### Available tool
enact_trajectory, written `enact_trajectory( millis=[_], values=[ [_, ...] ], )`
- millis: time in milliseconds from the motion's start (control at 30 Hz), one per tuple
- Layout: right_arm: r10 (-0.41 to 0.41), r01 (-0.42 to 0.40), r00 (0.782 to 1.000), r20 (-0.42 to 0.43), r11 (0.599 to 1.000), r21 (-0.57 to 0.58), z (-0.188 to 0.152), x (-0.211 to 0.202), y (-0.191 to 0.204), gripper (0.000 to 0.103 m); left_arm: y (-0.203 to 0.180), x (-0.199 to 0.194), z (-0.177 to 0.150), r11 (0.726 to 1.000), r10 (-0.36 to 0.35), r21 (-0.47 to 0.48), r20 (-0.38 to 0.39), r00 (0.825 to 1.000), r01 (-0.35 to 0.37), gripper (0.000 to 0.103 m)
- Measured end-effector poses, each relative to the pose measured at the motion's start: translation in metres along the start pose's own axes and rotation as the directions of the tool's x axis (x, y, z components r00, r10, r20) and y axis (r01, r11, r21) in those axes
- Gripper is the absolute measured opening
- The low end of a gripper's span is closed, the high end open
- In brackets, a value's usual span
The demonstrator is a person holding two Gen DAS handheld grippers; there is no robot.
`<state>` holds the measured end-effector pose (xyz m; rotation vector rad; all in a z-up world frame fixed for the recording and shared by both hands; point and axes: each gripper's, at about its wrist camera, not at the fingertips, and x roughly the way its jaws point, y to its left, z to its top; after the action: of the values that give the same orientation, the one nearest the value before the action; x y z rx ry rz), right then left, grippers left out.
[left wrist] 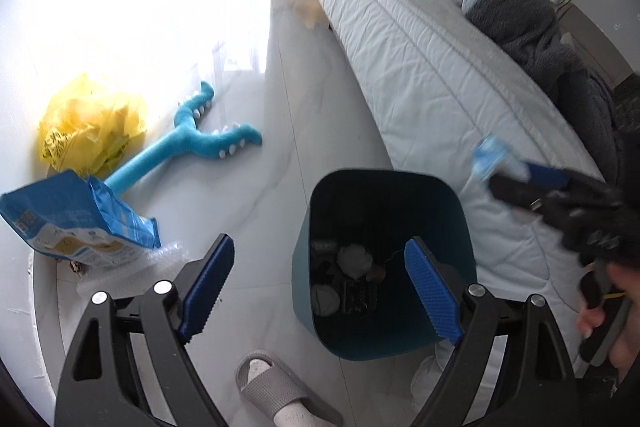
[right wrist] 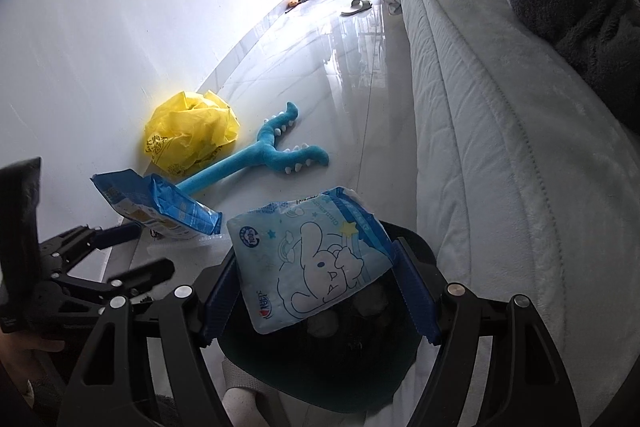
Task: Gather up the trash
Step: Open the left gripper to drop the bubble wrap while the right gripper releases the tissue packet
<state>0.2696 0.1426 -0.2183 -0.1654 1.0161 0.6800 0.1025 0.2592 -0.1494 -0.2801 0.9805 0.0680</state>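
R gripper [right wrist: 318, 291] clamps tissue pack [right wrist: 310, 263] btwn jaws over bin [left wrist: 384, 263]; L gripper [left wrist: 320, 291] open.

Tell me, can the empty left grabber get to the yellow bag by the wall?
Probably yes. The left gripper is open and holds nothing, and the floor toward the yellow bag looks mostly free. The blue packet and blue toy lie close beside it, so it might bump them.
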Motion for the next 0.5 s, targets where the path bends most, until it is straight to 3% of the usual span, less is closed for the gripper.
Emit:
enact_trajectory(
  millis=[133,367,500],
  values=[
    [-0.015,0.015,0.999,-0.045,1.000,-0.005,-0.006,0.018,0.002,0.074,-0.005,-0.021,0.010,1.000,-0.002,0.011,0.088,0.996,0.001,0.089],
    [-0.064,0.059,0.992,-0.112,0.997,-0.042,-0.023,0.038,0.002,0.075,-0.014,-0.060,0.031,0.999,-0.015,-0.028,0.238,0.971,0.022,0.089],
    [-0.068,0.060,0.987,-0.145,0.997,-0.056,-0.031,0.045,0.005,0.082,-0.023,-0.076,0.038,0.999,-0.006,-0.031,0.289,0.957,0.015,0.089]
  ],
)
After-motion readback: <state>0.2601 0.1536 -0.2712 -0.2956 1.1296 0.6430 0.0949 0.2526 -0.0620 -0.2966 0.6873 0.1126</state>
